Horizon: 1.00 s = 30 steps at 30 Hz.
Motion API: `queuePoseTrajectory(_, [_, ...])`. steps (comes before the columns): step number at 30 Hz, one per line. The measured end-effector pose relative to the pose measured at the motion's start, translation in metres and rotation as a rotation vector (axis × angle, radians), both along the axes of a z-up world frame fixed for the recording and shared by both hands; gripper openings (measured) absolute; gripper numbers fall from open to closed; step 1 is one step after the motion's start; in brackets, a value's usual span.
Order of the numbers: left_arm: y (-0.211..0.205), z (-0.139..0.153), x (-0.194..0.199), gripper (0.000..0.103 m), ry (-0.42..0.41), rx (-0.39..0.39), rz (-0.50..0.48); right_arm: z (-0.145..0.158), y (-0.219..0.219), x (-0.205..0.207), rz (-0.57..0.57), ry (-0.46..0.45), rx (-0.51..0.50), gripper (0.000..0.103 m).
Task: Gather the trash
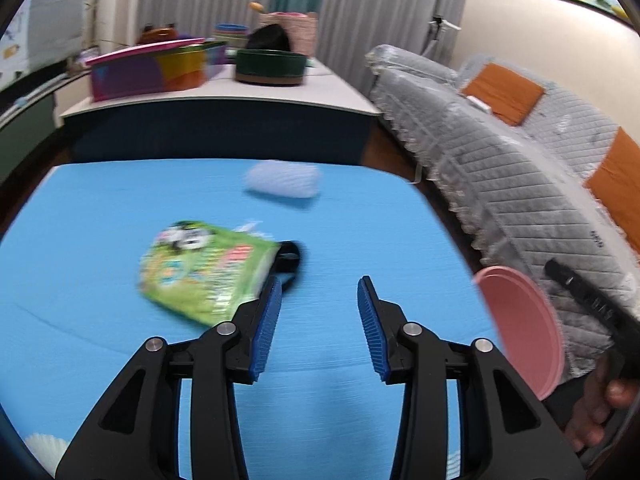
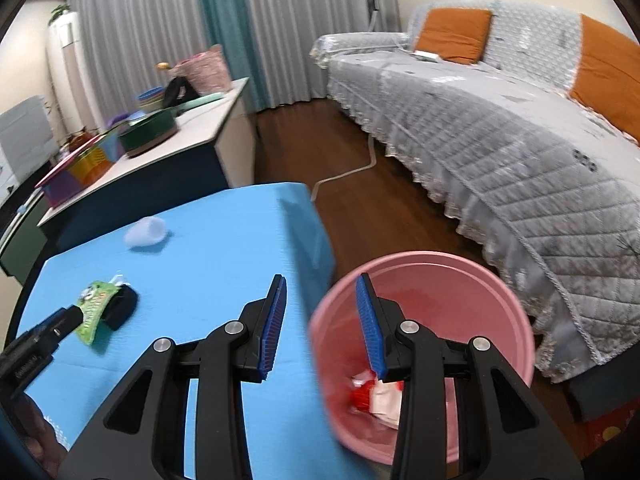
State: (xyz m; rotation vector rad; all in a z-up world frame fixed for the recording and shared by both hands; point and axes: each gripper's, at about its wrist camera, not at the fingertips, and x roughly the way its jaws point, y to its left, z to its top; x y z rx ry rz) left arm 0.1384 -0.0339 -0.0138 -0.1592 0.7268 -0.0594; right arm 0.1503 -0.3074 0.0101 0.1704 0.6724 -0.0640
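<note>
A green snack wrapper (image 1: 204,274) lies on the blue table (image 1: 120,200), with a black object (image 1: 289,260) at its right edge. A white foam sleeve (image 1: 284,179) lies farther back. My left gripper (image 1: 319,292) is open and empty, just right of the wrapper. My right gripper (image 2: 322,292) is open and empty, above the near rim of the pink bin (image 2: 516,312), which holds red and white trash (image 2: 376,394). The wrapper (image 2: 95,304), the foam sleeve (image 2: 145,232) and the left gripper's body (image 2: 40,340) show in the right wrist view. The bin (image 1: 520,328) shows at the table's right.
A grey-covered sofa (image 2: 500,128) with orange cushions stands right of the bin. A side table (image 1: 224,92) behind holds coloured boxes and a green tub (image 1: 270,66). A white cable (image 2: 352,168) runs on the wood floor. White foam (image 1: 44,446) lies at the near left corner.
</note>
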Motion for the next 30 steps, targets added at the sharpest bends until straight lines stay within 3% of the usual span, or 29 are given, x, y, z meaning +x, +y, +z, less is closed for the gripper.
queuePoseTrajectory(6, [0.040,-0.018,-0.005,0.055,0.062,-0.036,0.059,0.000,0.053,0.014,0.097,-0.014,-0.003,0.038])
queuePoseTrajectory(12, [0.062,-0.036,-0.004,0.062,0.108,-0.150,0.052,-0.005,0.086,0.021,0.169,-0.014,-0.011,0.038])
queuePoseTrajectory(23, [0.061,-0.060,0.024,0.062,0.162,-0.267,0.054,-0.018,0.104,0.037,0.213,0.013,-0.015,0.038])
queuePoseTrajectory(30, [0.071,-0.055,0.036,0.060,0.098,-0.275,0.118,-0.027,0.116,0.047,0.245,0.028,-0.008,0.038])
